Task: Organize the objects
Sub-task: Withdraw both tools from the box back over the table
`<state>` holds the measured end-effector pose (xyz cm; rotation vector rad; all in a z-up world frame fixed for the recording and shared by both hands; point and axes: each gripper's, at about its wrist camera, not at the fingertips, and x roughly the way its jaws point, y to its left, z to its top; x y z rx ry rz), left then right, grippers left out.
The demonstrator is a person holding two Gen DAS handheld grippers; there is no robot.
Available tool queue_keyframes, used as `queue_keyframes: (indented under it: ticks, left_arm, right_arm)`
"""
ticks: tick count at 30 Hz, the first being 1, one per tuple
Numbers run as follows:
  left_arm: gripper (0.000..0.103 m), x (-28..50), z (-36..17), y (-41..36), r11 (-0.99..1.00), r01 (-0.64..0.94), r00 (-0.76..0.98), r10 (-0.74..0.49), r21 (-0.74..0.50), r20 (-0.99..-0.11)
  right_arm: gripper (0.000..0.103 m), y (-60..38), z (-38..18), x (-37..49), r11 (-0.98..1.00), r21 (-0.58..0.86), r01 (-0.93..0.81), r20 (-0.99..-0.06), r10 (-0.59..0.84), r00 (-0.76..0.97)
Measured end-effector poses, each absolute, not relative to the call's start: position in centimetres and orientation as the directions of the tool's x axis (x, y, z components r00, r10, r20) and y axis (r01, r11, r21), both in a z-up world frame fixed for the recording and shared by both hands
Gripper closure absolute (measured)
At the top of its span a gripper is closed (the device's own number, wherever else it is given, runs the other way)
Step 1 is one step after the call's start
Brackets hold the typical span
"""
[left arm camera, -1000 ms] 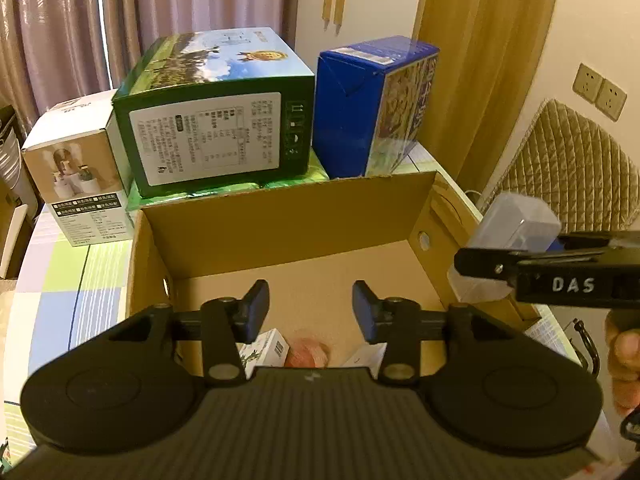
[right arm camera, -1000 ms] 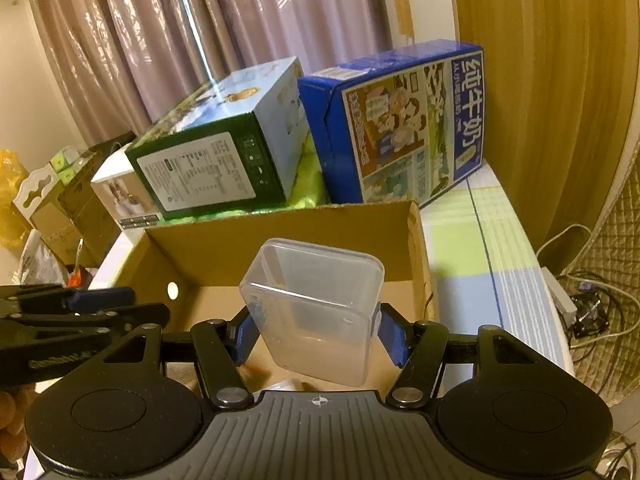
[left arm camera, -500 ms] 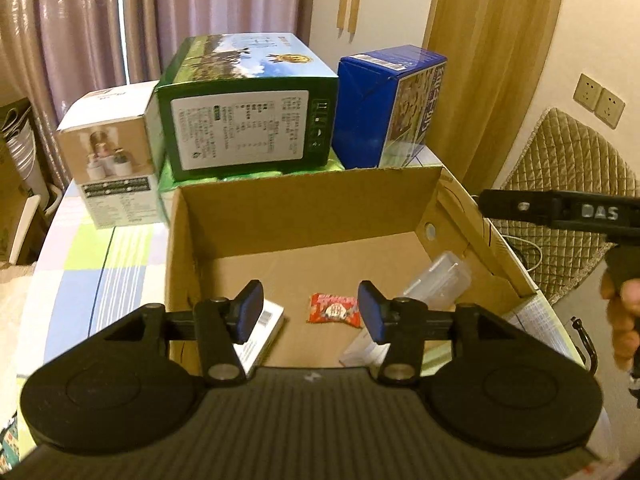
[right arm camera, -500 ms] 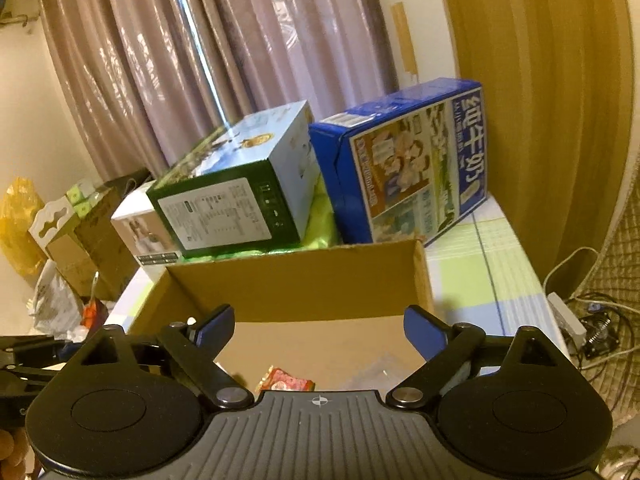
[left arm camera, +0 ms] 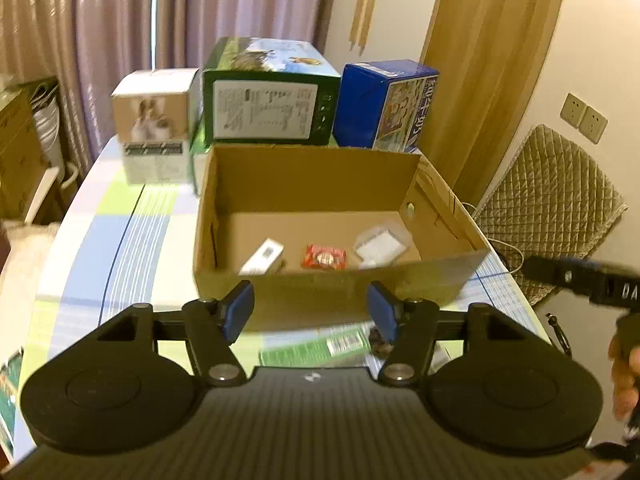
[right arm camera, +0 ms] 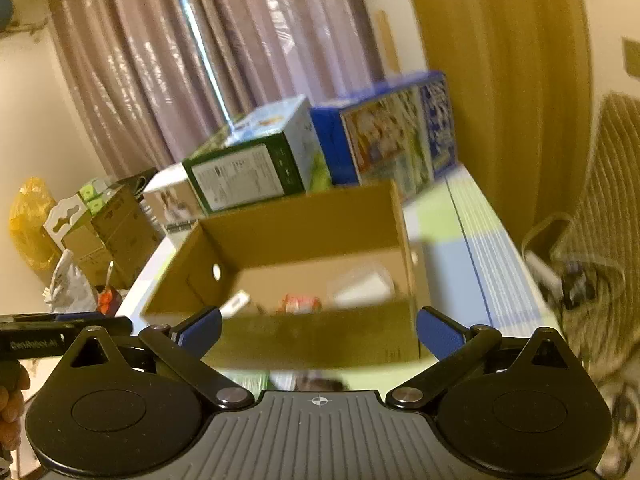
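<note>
On the striped desk (left arm camera: 120,240), mid-frame, the cardboard box (left arm camera: 320,184) holds a clear plastic container (left arm camera: 380,242), a red snack packet (left arm camera: 324,257) and a small white box (left arm camera: 262,257). My left gripper (left arm camera: 310,310) and right gripper (right arm camera: 318,330) hang before it, jaws spread wide, empty.

Cardboard box (left arm camera: 340,288) top open; cartons (left arm camera: 272,92) crowd behind.

A brown cardboard box (left arm camera: 320,184) holds a red packet (left arm camera: 325,257), a white carton (left arm camera: 262,256) and a clear container (left arm camera: 380,242). Behind it stand green (left arm camera: 268,108) and blue (left arm camera: 384,104) boxes. The surface (left arm camera: 120,232) is checked blue, green, white.
</note>
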<state>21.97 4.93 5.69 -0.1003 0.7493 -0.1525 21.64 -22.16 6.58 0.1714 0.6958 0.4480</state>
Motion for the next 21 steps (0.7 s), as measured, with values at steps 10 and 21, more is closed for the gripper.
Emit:
queue_keyframes:
  ticks: [10, 21]
  left_arm:
    - [0.014, 13.9, 3.8, 4.7, 0.994, 0.052, 0.727, -0.102, -0.093, -0.679]
    - [0.005, 9.6, 0.7, 5.8, 0.998, -0.009, 0.692, -0.042, -0.068, -0.720]
  right_arm:
    - [0.002, -24.1, 3.6, 13.3, 0.916, 0.286, -0.281, -0.628, 0.401, 0.667]
    - [0.002, -25.2, 0.8, 9.8, 0.918, 0.293, -0.268, -0.679, 0.398, 0.617]
